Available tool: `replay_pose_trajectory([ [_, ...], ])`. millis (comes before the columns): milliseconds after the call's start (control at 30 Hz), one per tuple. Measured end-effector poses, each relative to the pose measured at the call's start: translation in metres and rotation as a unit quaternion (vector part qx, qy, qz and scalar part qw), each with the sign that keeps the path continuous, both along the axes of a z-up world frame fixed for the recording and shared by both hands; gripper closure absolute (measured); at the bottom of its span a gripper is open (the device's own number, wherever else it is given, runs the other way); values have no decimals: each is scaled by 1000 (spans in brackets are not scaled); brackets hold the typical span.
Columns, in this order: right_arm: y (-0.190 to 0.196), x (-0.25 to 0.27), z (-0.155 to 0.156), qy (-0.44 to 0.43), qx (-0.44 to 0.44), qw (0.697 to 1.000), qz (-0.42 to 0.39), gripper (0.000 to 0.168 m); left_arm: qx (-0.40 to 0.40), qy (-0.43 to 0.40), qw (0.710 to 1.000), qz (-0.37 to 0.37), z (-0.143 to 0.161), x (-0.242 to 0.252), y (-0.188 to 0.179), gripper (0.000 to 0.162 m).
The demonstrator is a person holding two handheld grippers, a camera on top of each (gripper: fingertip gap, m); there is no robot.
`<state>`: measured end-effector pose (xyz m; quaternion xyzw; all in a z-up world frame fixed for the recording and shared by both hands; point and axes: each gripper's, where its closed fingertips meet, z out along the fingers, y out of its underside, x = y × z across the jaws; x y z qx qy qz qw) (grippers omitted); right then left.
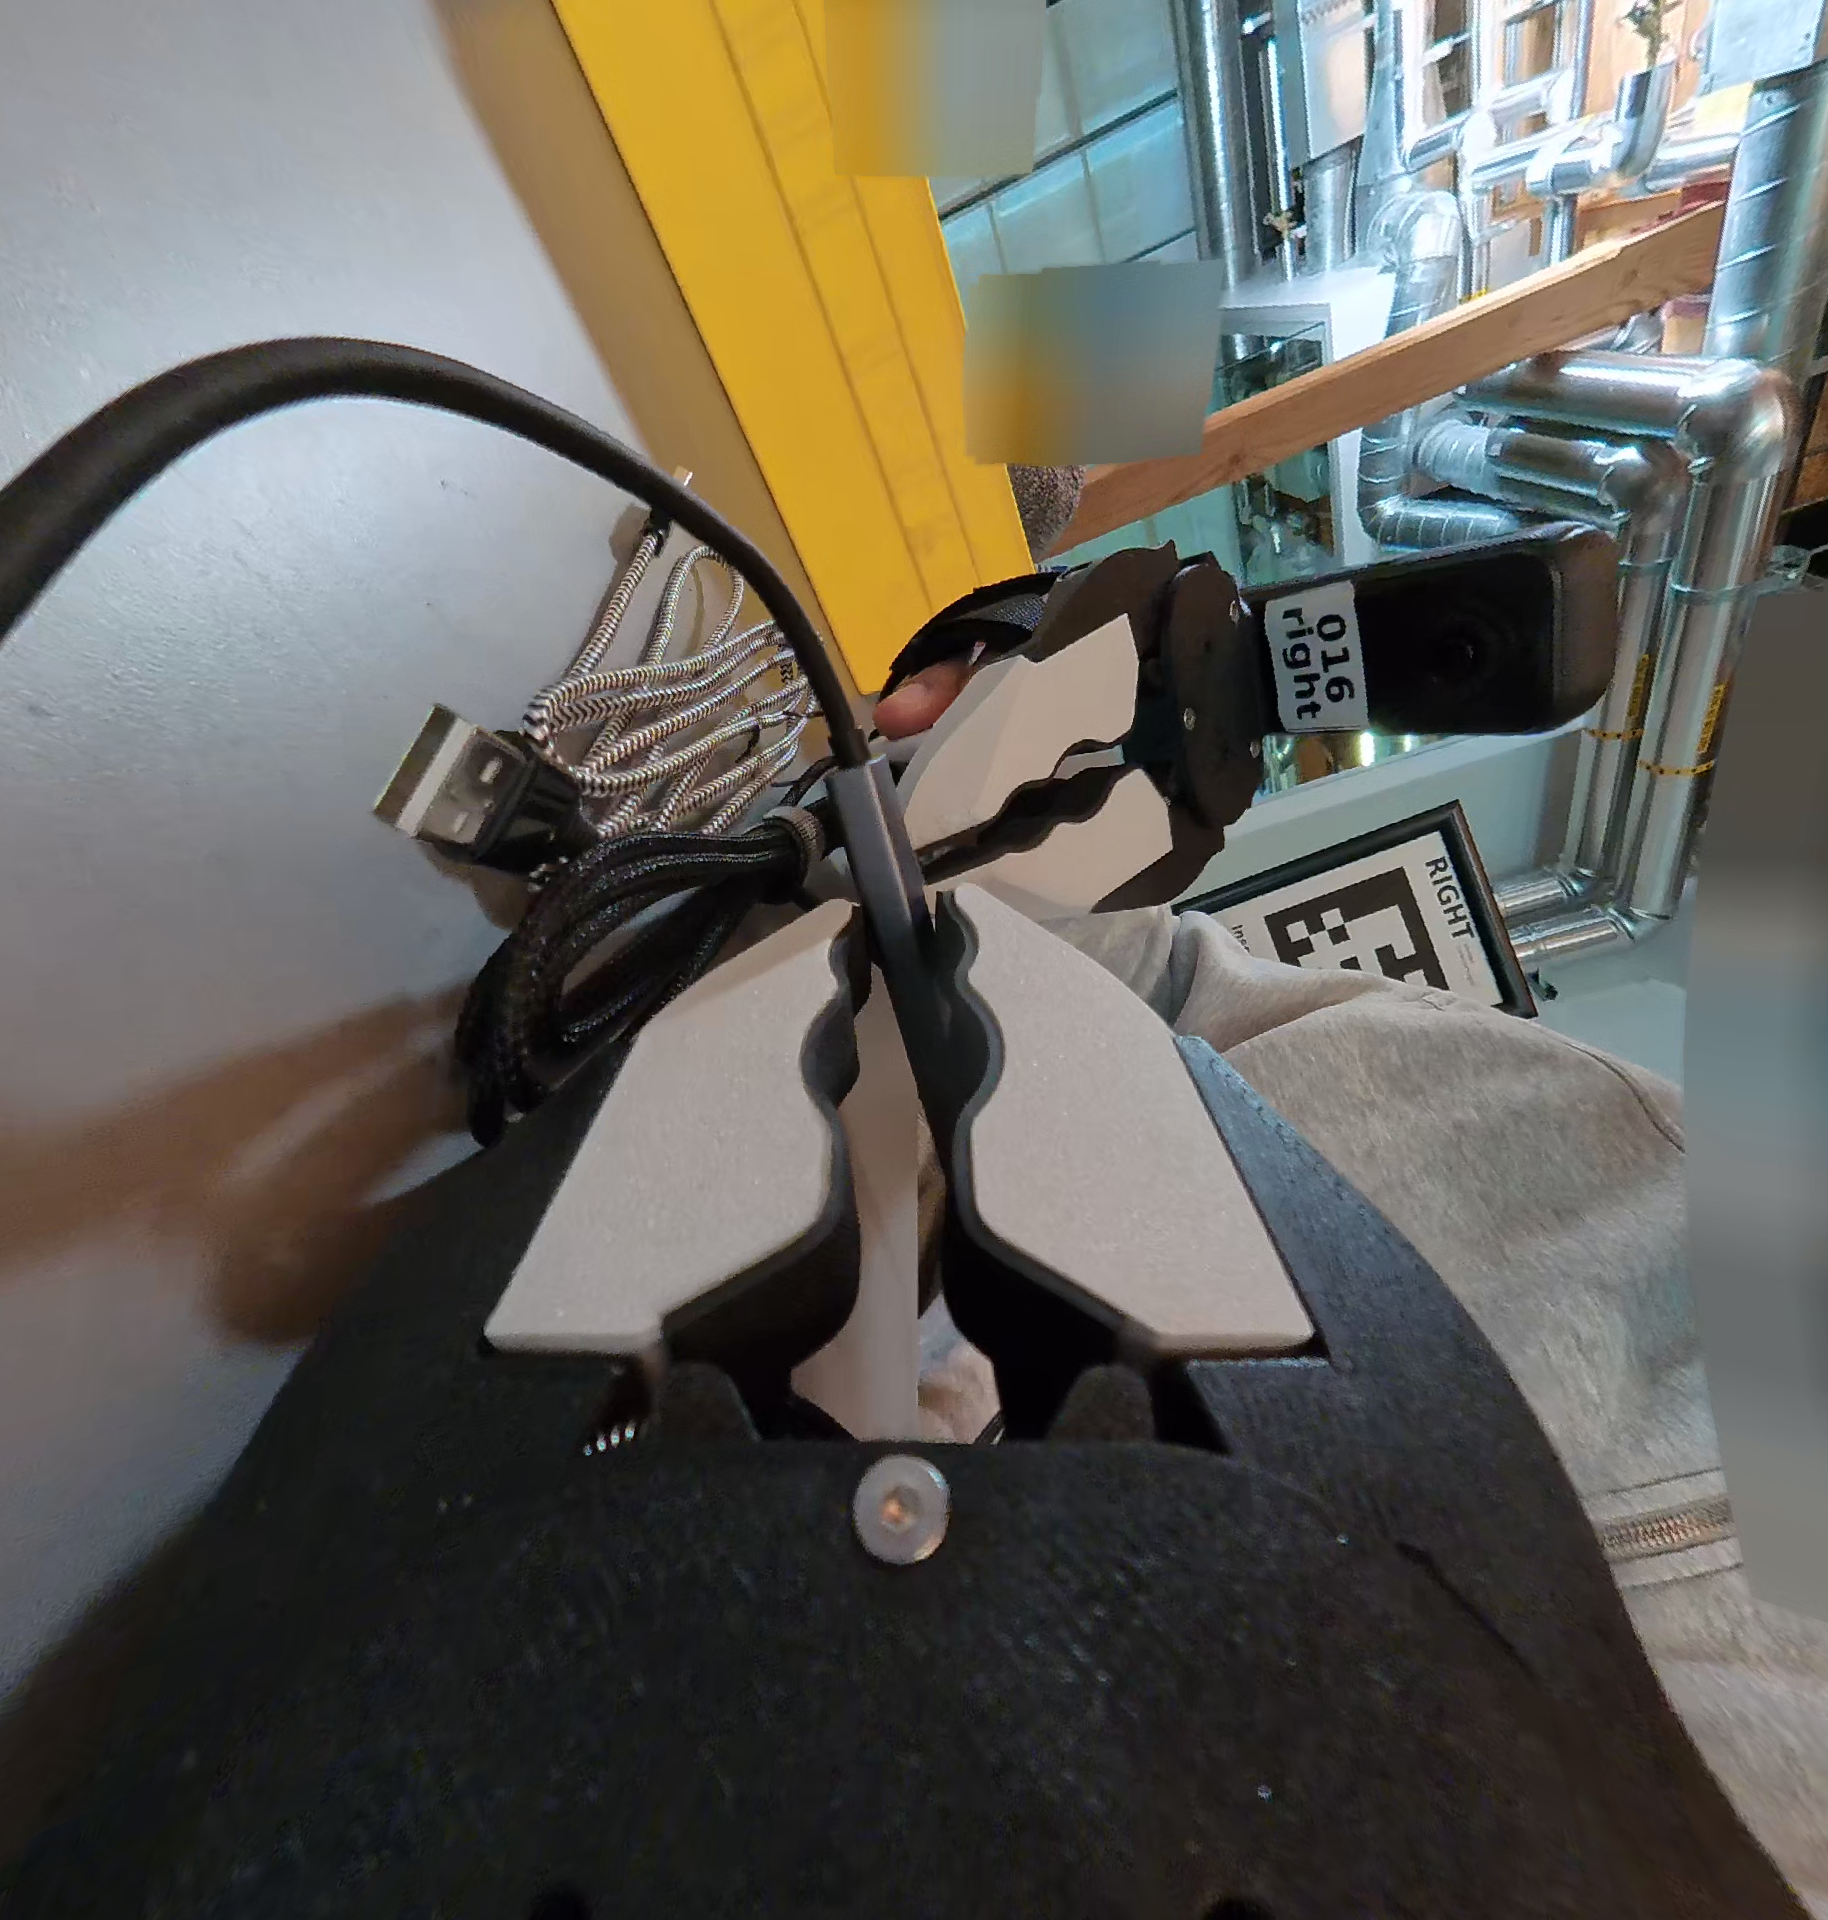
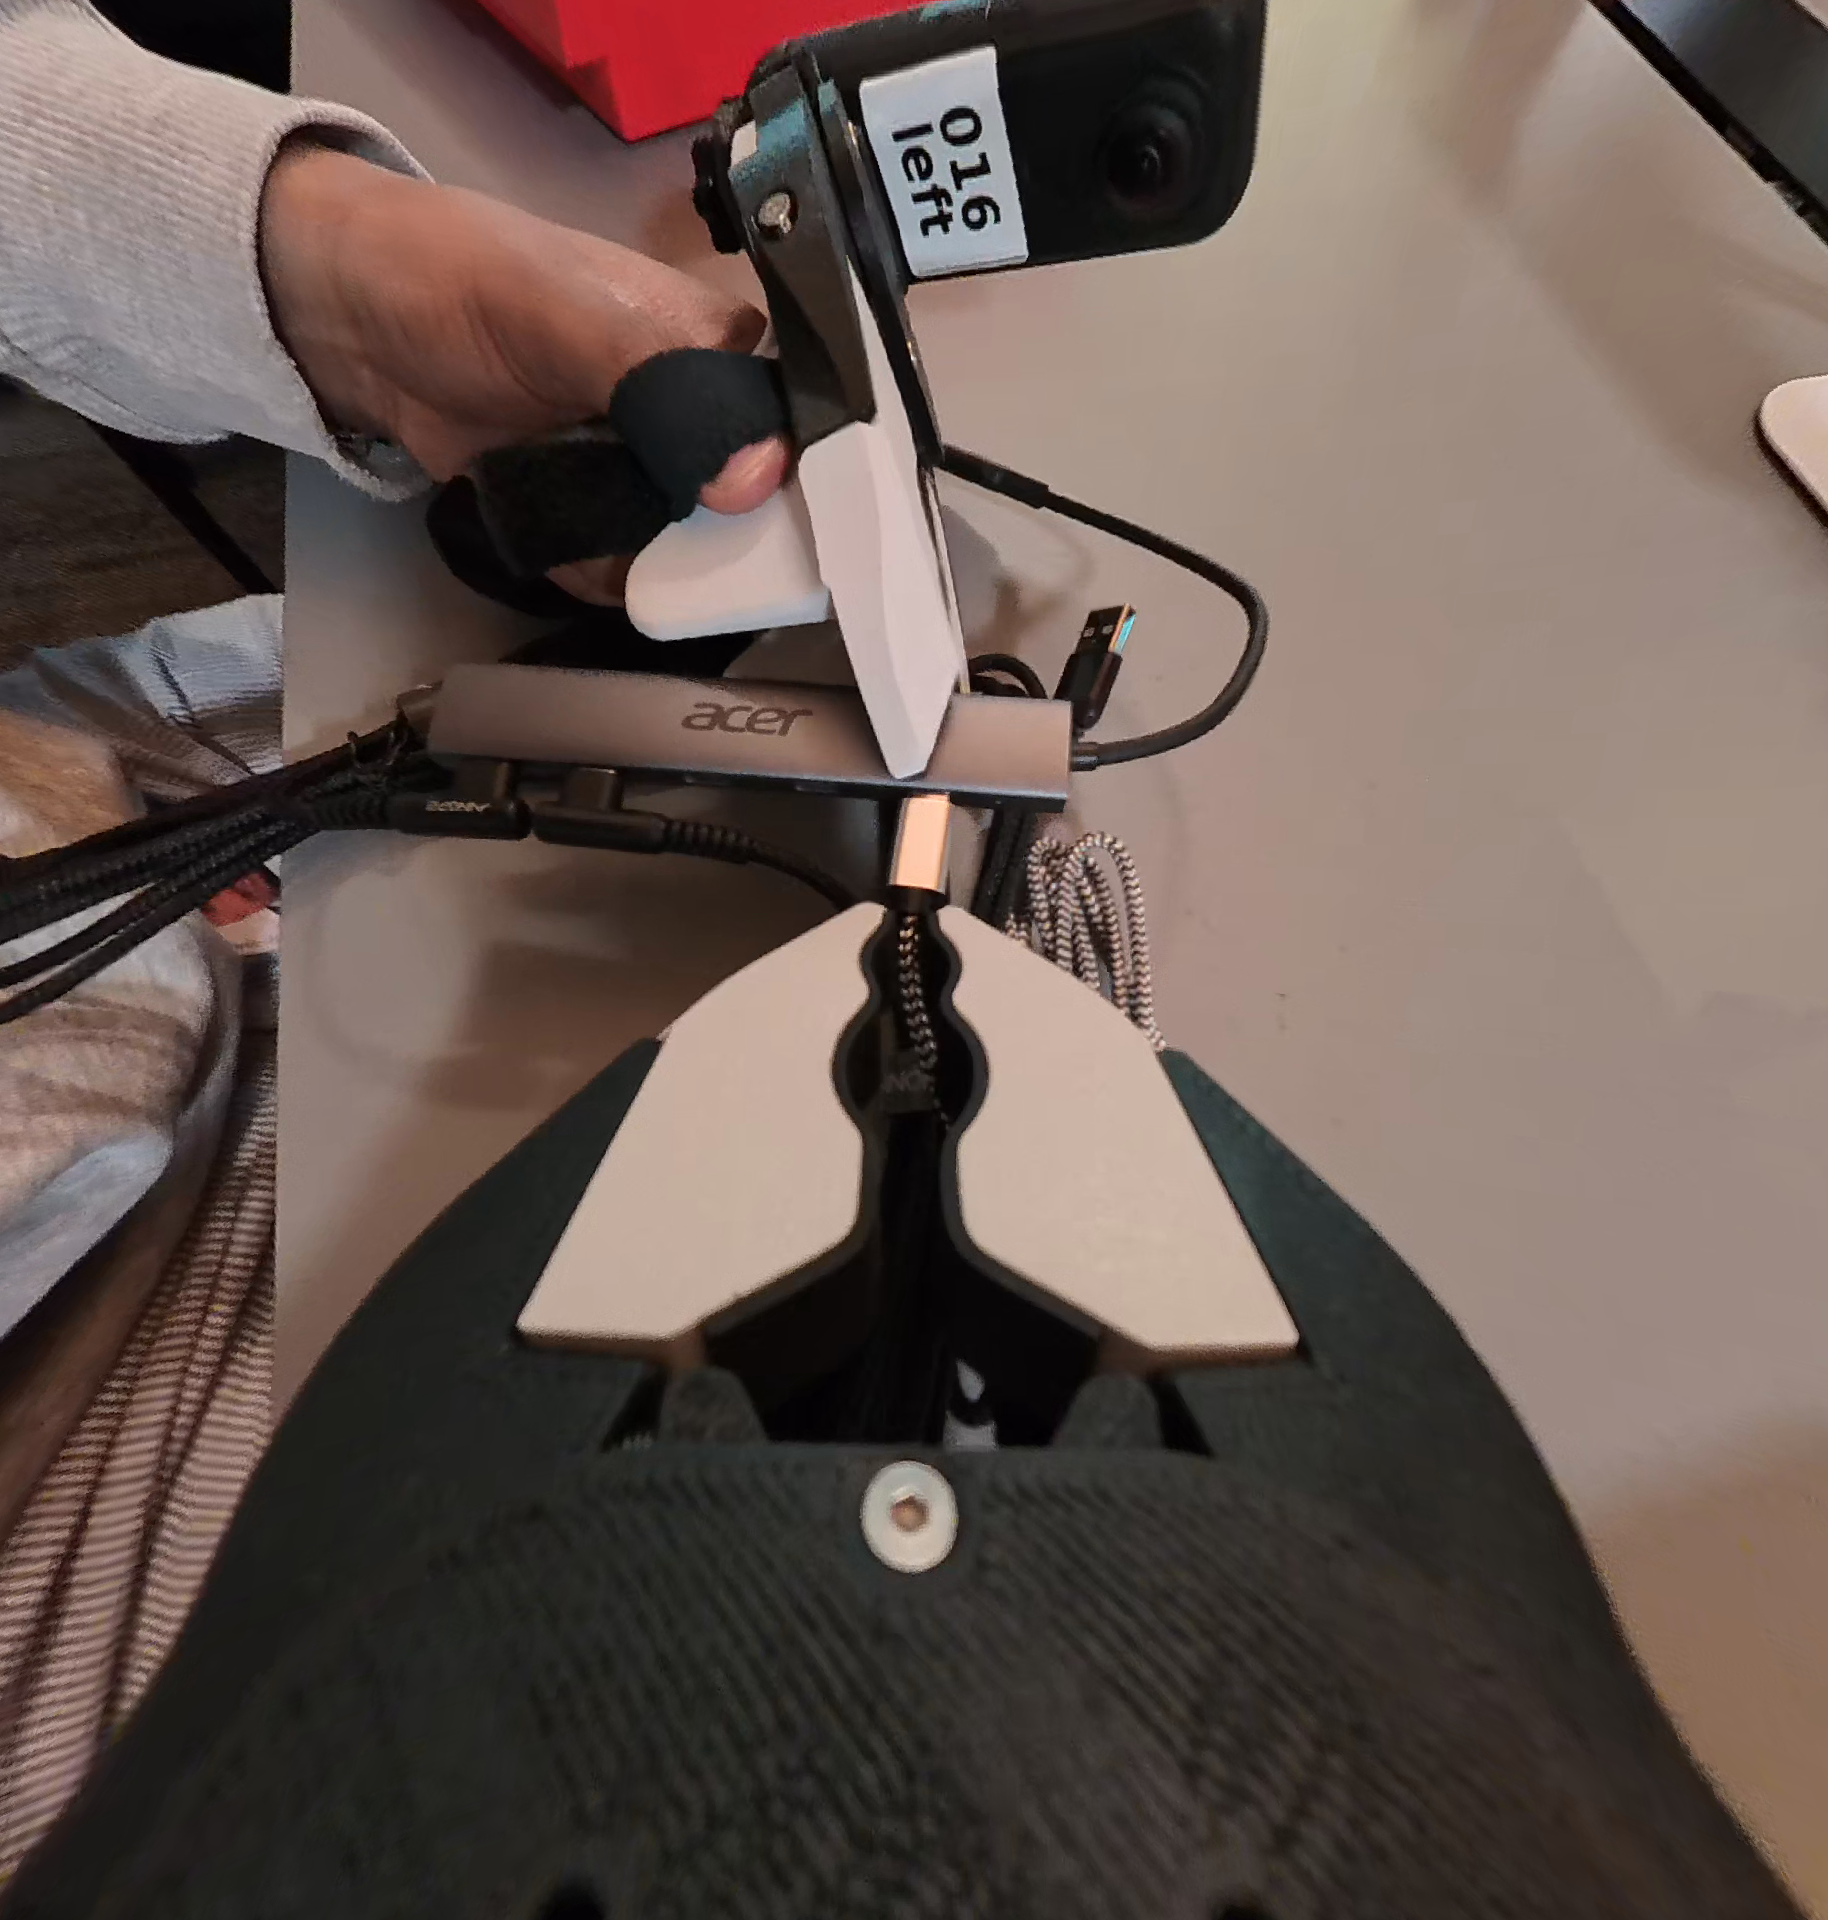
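Observation:
A grey USB hub (image 2: 754, 722) lies on the pale table (image 2: 1461, 831). Two black plugs sit in its front side. My left gripper (image 2: 910, 753) is shut on the hub's right part from above; in the left wrist view the hub (image 1: 894, 883) shows edge-on between the closed jaws of the left gripper (image 1: 905, 920). My right gripper (image 2: 915, 930) is shut on a black-and-white braided cable just behind its metal plug (image 2: 920, 842). The plug's tip meets the hub's front side; how deep it sits is hidden. The right gripper (image 1: 967, 831) also shows in the left wrist view.
The hub's own black cable (image 2: 1232, 644) loops right and ends in a loose USB plug (image 2: 1102, 644). A braided cable bundle (image 2: 1107, 914) lies right of the gripper. Black braided cables (image 2: 162, 862) trail off the table's left edge. A red box (image 2: 681, 52) stands behind. The tips of both grippers are at nearly the same place.

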<state>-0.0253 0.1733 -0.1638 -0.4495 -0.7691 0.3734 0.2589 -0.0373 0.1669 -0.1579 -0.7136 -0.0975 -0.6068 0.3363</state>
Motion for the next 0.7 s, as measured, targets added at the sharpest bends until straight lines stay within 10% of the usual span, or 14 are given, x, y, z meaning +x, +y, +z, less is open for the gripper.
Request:
replay_pose_trajectory([
  [700,-6,3,-2,-27,-59,998,14,164,-20,-10,999,-32,-2,6,-5,151],
])
